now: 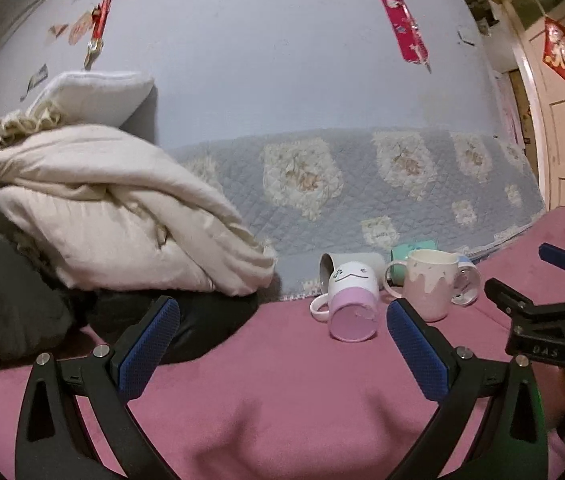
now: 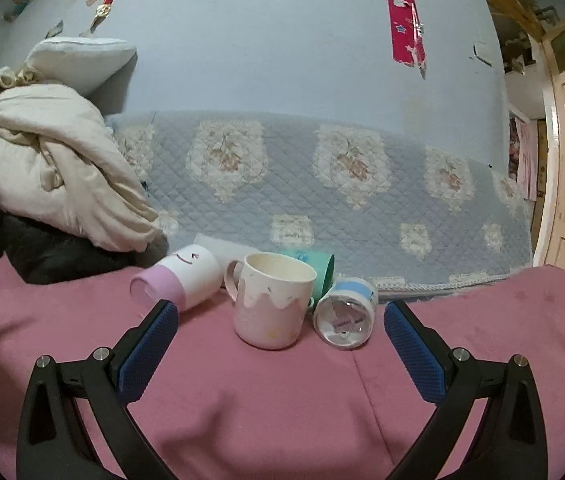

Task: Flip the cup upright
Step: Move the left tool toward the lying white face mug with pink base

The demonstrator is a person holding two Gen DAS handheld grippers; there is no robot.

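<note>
Face cup lies sideways, lilac-bottomed

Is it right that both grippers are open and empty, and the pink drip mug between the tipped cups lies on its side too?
No. The drip mug stands upright, mouth up, as the right wrist view shows. Both grippers, left and right, are open and empty.

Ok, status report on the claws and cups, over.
Both claws open, empty. Drip mug upright; face mug, blue cup and green cup on their sides. Cups crowded together.
</note>
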